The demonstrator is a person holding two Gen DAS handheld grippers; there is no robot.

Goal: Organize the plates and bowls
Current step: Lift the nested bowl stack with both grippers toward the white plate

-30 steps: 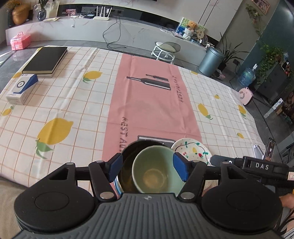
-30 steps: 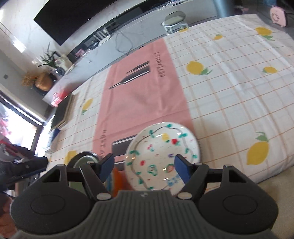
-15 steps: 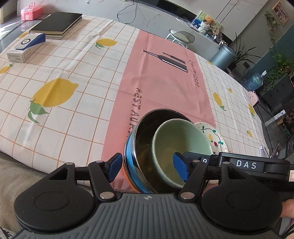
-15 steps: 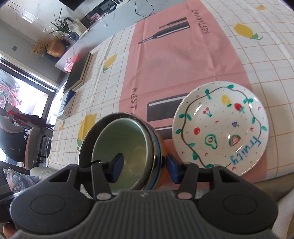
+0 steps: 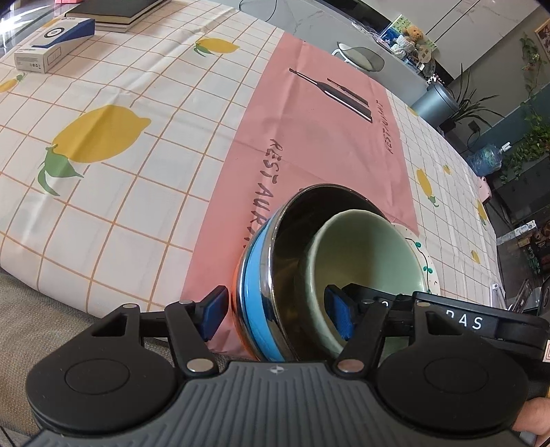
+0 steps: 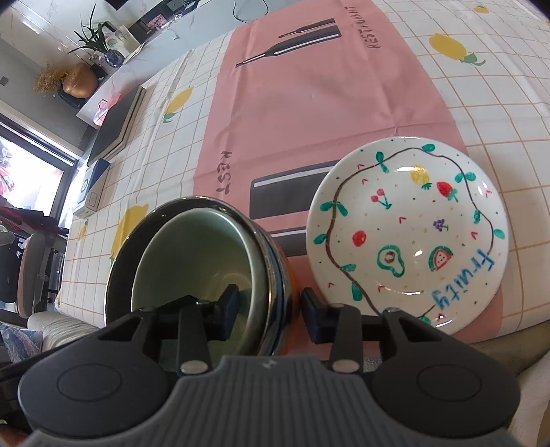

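Note:
A pale green bowl (image 5: 364, 261) sits inside a steel bowl with a blue band (image 5: 256, 285), stacked on an orange bowl (image 6: 294, 282), near the table's front edge. My left gripper (image 5: 276, 314) is open, its jaws straddling the near left rim of the stack. My right gripper (image 6: 270, 311) is open, one finger inside the green bowl (image 6: 192, 254), the other outside the steel bowl (image 6: 271, 275); it also shows in the left wrist view (image 5: 447, 319). A white fruit-painted plate (image 6: 409, 233) lies right of the stack, partly hidden in the left wrist view (image 5: 424, 263).
The table has a lemon-print cloth (image 5: 103, 144) with a pink runner (image 5: 326, 137). A blue-white box (image 5: 51, 44) and black books (image 5: 117, 13) lie at the far left. The table's front edge drops off just below the bowls.
Both grippers have dropped lower and closer to the bowl stack. The right gripper's jaws have narrowed around the stack's right rim. The left gripper has shifted left over the near rim.

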